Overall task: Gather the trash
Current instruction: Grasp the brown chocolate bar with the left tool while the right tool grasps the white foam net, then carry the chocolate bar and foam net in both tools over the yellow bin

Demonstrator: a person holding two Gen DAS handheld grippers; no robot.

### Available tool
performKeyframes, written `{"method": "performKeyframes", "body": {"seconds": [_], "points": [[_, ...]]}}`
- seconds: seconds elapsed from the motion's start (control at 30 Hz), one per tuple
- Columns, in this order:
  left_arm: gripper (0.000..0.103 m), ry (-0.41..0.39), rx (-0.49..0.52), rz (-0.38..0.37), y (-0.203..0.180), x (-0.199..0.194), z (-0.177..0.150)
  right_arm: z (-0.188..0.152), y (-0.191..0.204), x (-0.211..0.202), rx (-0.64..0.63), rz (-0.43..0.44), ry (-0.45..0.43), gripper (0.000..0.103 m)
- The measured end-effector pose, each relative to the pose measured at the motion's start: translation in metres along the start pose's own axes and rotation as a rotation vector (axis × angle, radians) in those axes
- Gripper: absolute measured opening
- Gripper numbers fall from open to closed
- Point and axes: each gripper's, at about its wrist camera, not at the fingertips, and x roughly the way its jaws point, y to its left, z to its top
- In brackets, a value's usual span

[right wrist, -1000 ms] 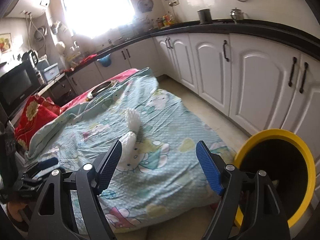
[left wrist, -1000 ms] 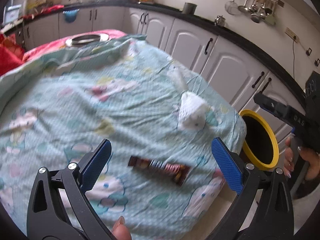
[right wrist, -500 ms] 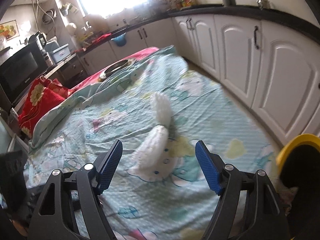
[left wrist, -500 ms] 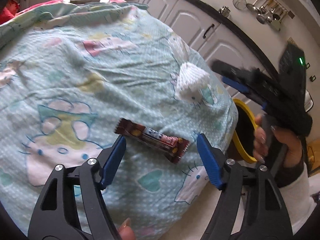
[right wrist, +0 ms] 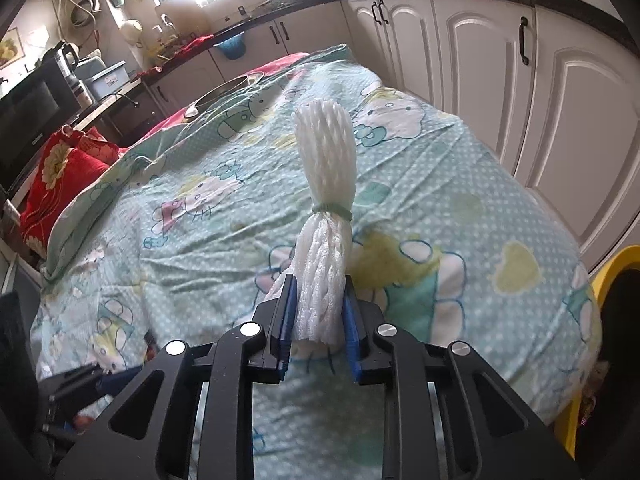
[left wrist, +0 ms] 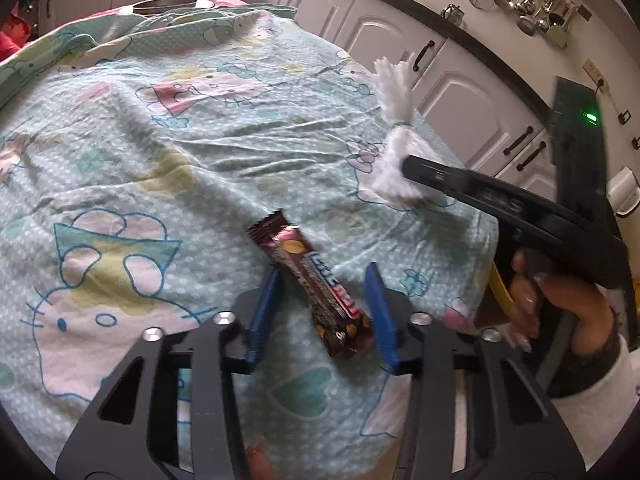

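A brown snack wrapper [left wrist: 316,286] lies on the cartoon-print cloth [left wrist: 160,152]. My left gripper [left wrist: 322,312] straddles its near end with the jaws narrowed, a gap still showing on each side. A white foam net sleeve [right wrist: 326,224], tied with a green band, lies on the same cloth [right wrist: 460,208]. My right gripper [right wrist: 318,320] is shut on its near end. In the left wrist view the right gripper [left wrist: 408,168] reaches the foam net [left wrist: 396,136] from the right.
A yellow-rimmed bin [right wrist: 612,276] stands beside the table at the right; its rim also shows in the left wrist view [left wrist: 500,288]. White cabinets [right wrist: 520,80] run along the far side. A metal pan [right wrist: 228,90] and a red cushion [right wrist: 60,176] lie at the table's far end.
Both grippers have come down onto the table. The left one closed in around the wrapper's end. The right one closed on the foam net.
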Motion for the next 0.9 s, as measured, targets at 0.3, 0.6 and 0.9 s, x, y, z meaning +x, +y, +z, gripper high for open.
{"method": "performKeyframes", "body": {"seconds": [0.3,0.6,0.9], "points": [[0.012,-0.021,0.025,-0.016,-0.004,-0.001,0.007,-0.01,-0.021,-0.044,0.015,-0.027,-0.071,0.019],[0.011,-0.088,0.094,-0.066,-0.04,-0.009,0.026,-0.02,-0.05,-0.092,0.043,-0.061,-0.132,0.019],[0.011,-0.122,0.193,-0.116,-0.09,-0.006,0.045,-0.035,-0.091,-0.135,0.118,-0.118,-0.19,0.019]]}}
